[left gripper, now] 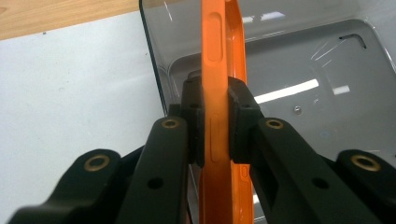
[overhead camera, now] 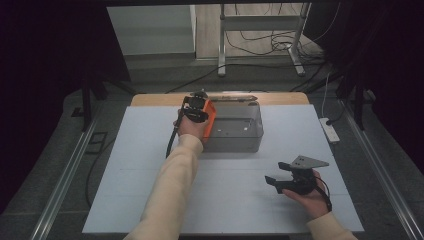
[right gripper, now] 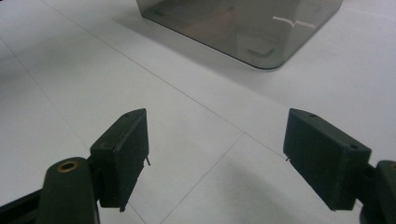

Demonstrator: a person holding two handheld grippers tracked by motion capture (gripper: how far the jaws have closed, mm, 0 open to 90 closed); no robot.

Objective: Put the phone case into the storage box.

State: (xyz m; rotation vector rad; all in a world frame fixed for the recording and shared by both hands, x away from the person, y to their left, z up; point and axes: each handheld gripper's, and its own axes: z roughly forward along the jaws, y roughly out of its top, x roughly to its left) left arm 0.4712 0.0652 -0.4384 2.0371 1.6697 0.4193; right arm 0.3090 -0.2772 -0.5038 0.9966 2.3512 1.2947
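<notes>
Where the white tabletop [overhead camera: 150, 165] ends at its far edge, a strip of bare wood shows, and beyond it lie a grey floor, a metal stand and loose cables in a dim room. A clear grey plastic bin [overhead camera: 235, 131] stands near the middle of the far edge, and a white power strip [overhead camera: 329, 129] lies off the right edge. The left gripper [overhead camera: 196, 111] is held over the bin's left wall, its jaws clenched on an orange phone case [left gripper: 223, 60]; in the left gripper view the case stands on edge between the two black pads, which press on its two broad sides, and it reaches up past them over the bin's open inside. The right gripper [overhead camera: 284, 180] rests in a hand near the right part of the near edge, well apart from the bin, and in the right gripper view its jaws stand released and wide with bare white surface between them and the bin's near corner ahead.
</notes>
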